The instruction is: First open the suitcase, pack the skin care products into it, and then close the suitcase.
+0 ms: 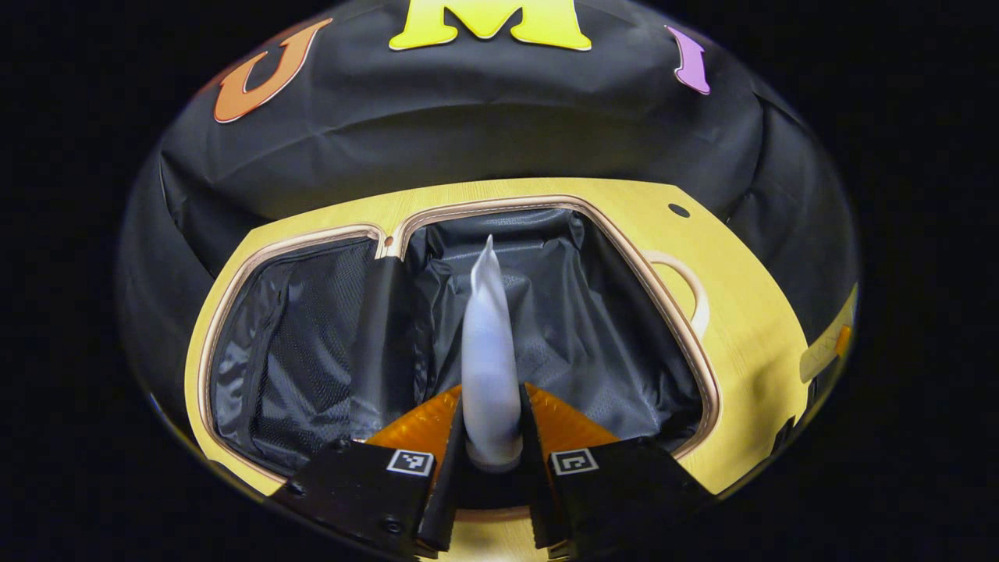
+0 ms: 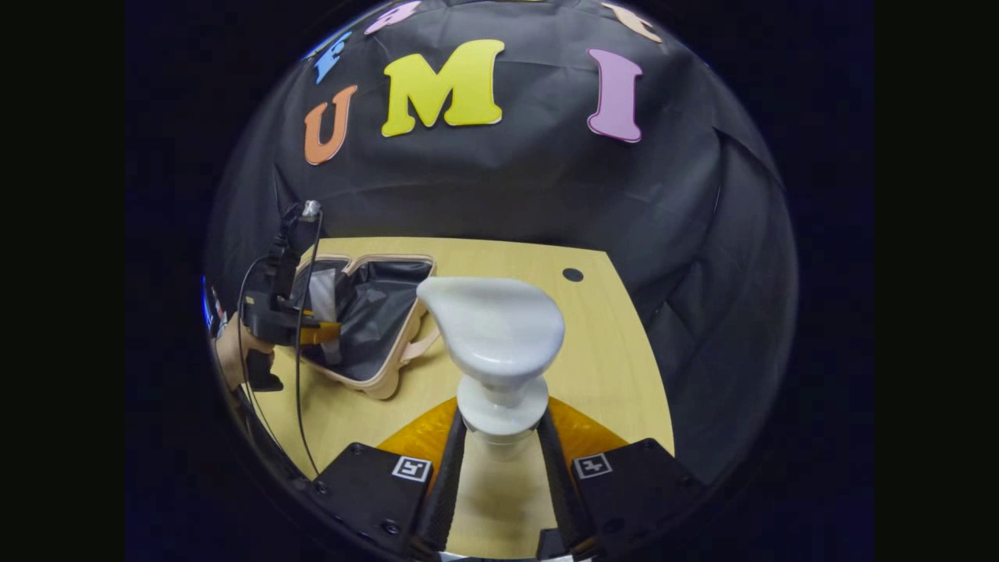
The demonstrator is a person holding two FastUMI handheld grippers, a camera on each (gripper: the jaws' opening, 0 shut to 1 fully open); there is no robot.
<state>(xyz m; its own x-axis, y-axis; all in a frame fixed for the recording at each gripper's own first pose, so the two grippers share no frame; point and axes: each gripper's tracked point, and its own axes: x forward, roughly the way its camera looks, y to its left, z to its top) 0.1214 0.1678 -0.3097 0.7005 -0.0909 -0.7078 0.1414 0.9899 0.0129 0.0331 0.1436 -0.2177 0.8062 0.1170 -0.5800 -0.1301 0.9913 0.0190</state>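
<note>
The suitcase [image 1: 655, 257] lies open, beige-rimmed, black-lined, toward ten o'clock in the right gripper view. A white tube [image 1: 489, 351] stands upright above it; a white pump bottle [image 2: 499, 336] stands apart.

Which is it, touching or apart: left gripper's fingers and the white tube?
Touching. Left gripper view shows both fingers pressed against the white tube, above the open suitcase.

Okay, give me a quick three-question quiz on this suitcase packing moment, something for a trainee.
1. True or false: the suitcase lies closed on the table.
2. What does the left gripper hold? A) white tube B) comb C) sponge
3. Fill in: the right gripper grips a white pump ____ by its neck.

Key:
1. False; it lies open, dark lining showing.
2. A, the white tube, poised over the open case.
3. Bottle; the pump bottle is over the table.
</note>
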